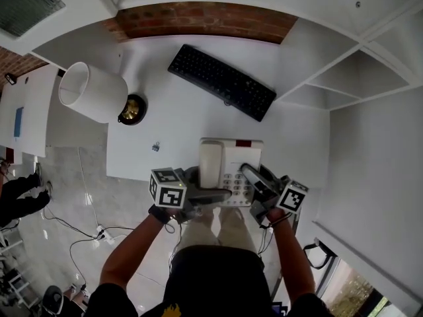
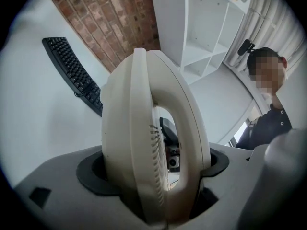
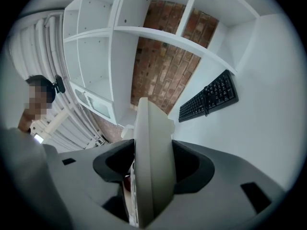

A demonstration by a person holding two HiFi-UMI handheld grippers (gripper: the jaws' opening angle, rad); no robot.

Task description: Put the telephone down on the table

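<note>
A cream desk telephone (image 1: 230, 158) with its handset (image 1: 210, 162) in the cradle is over the front edge of the white table (image 1: 172, 127). Whether it rests on the top I cannot tell. My left gripper (image 1: 209, 193) is shut on its handset side, and the left gripper view shows the handset (image 2: 144, 143) wedged between the grey jaws of that gripper (image 2: 153, 178). My right gripper (image 1: 255, 181) is shut on the keypad side. In the right gripper view, the telephone's edge (image 3: 151, 157) fills the gap of that gripper (image 3: 151, 174).
A black keyboard (image 1: 222, 82) lies slantwise at the table's back. A white lamp shade (image 1: 91, 91) on a dark base stands at the left, with a small binder clip (image 1: 156, 146) near the front edge. White shelving (image 1: 360, 78) borders the right side, against a brick wall.
</note>
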